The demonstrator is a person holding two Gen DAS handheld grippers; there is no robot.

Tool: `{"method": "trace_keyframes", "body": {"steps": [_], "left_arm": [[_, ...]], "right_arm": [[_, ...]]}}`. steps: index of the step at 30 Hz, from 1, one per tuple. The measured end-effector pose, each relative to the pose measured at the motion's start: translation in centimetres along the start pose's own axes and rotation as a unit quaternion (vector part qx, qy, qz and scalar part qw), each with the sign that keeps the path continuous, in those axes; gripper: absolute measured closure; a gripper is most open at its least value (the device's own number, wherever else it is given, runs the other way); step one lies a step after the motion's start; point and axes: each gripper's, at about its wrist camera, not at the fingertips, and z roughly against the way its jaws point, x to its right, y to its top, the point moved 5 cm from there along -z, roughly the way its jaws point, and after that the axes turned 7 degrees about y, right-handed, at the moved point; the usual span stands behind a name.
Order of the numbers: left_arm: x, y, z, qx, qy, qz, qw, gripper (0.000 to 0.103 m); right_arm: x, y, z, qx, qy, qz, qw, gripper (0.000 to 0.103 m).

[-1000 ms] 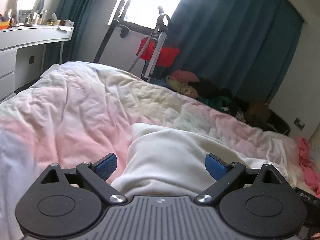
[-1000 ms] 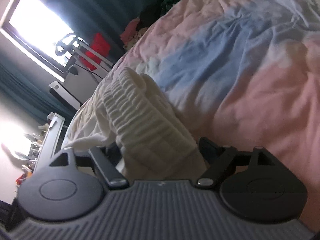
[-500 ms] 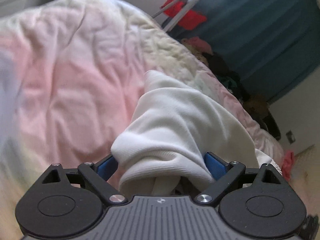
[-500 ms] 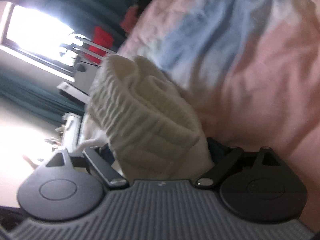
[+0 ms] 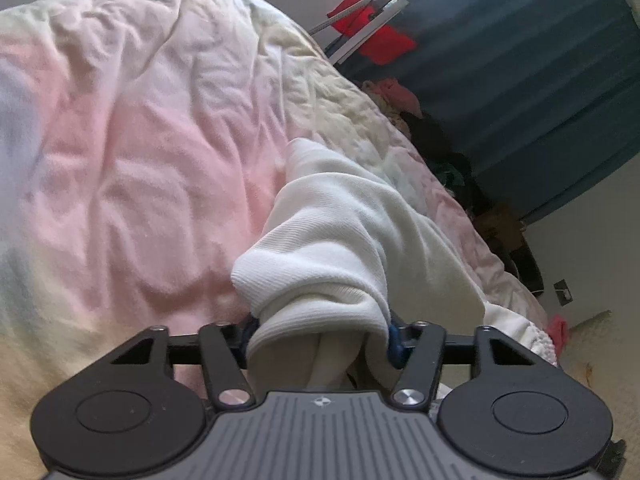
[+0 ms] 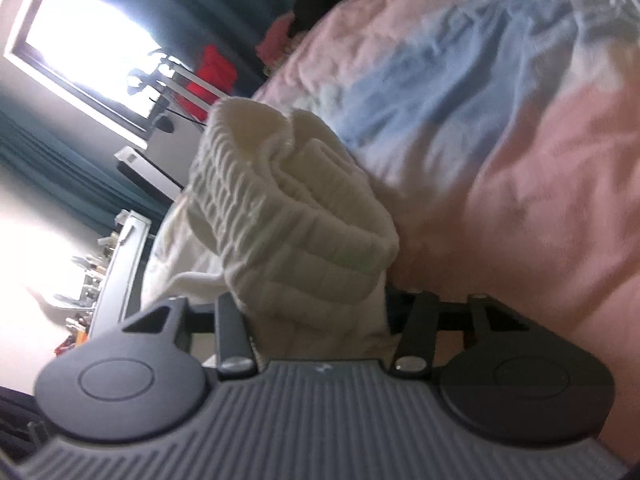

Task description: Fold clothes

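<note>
Fingers of the left gripper [image 5: 320,340] are closing on a bunched fold of the white garment [image 5: 352,240], whose cloth bulges over both blue pads [image 5: 394,342] and hides all but their edges. On the right gripper [image 6: 320,308] the jaws are closing too, with a thick ribbed band of the same garment [image 6: 288,216] packed between them; its fingertips are buried in cloth and cannot be made out. How far the garment spreads below both grippers is cut off by their bodies. It is cream-white, fine-knit on the left side, gathered in ridges on the right, and lies on a rumpled duvet [image 5: 140,140] washed in pink, pale blue and yellow. Beyond the bed hang teal curtains [image 5: 520,80]. A bright window [image 6: 88,36] glares out, with something red [image 5: 380,36] near it.
</note>
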Motion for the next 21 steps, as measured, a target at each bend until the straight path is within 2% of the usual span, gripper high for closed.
{"method": "trace_keyframes", "body": {"steps": [2, 6, 11, 16, 18, 21], "left_arm": [[0.7, 0.6, 0.7, 0.0, -0.011, 0.004, 0.9999, 0.056], [3.1, 2.2, 2.1, 0.001, -0.039, 0.009, 0.9992, 0.062], [10.1, 5.3, 1.5, 0.003, -0.07, -0.004, 0.9976, 0.064], [20.2, 8.3, -3.5, 0.014, -0.106, -0.04, 0.9934, 0.064], [24.1, 9.2, -6.7, 0.018, -0.12, -0.048, 0.9914, 0.064], [29.7, 9.6, -12.2, 0.029, -0.121, -0.08, 0.989, 0.064]], "right_arm": [[-1.2, 0.7, 0.8, 0.012, 0.01, 0.012, 1.0, 0.06], [-4.1, 3.0, 2.2, 0.036, 0.047, 0.03, 0.998, 0.063], [-6.0, 8.5, 3.8, 0.077, 0.078, 0.033, 0.993, 0.063], [-5.6, 16.4, 4.9, 0.141, 0.076, 0.044, 0.986, 0.063], [-4.6, 19.8, 4.7, 0.176, 0.073, 0.051, 0.98, 0.063], [-2.4, 24.3, 3.8, 0.222, 0.061, 0.053, 0.972, 0.063]]}}
